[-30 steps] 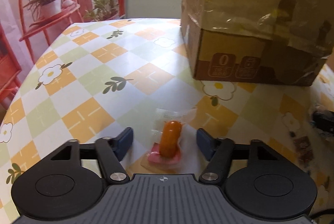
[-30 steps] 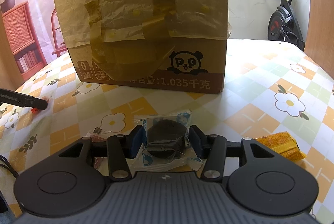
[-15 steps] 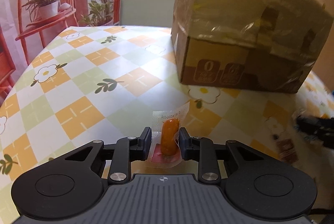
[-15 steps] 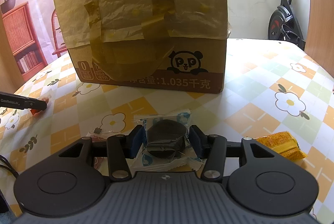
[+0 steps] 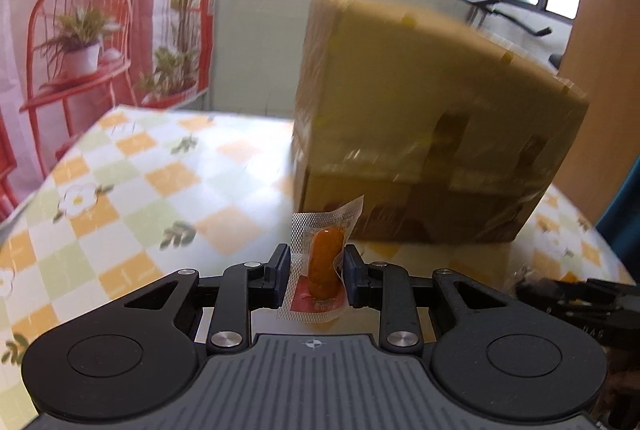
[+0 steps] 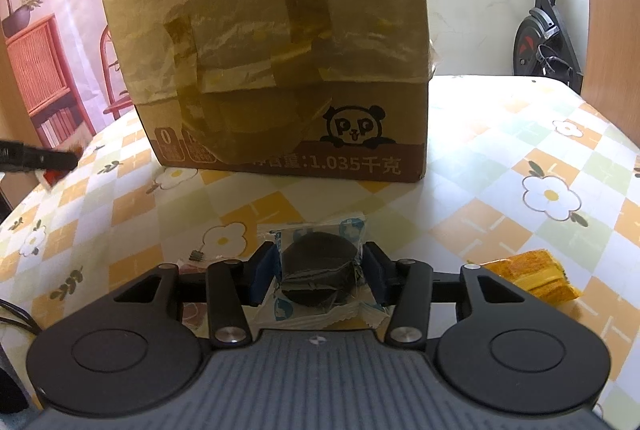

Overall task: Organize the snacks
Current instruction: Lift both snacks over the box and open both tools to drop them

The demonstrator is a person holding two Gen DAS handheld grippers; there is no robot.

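Note:
My left gripper [image 5: 316,276] is shut on a small orange sausage in a clear packet [image 5: 323,270] and holds it up off the table, left of the front of the taped cardboard box [image 5: 432,133]. My right gripper [image 6: 318,276] is shut on a dark round cookie in a clear blue-printed wrapper [image 6: 318,272], held just above the tablecloth in front of the same box [image 6: 280,69]. The left gripper's tip shows at the left edge of the right wrist view [image 6: 40,159].
The table has a checked flower-print cloth [image 6: 520,157]. An orange snack packet [image 6: 528,276] lies right of my right gripper. A small dark packet [image 6: 194,256] lies at its left. A red plant stand [image 5: 76,69] and an exercise bike [image 6: 540,41] stand beyond the table.
My left gripper closed on the sausage packet and lifted it off the table, tilting upward. My right gripper kept its hold on the cookie and rose slightly.

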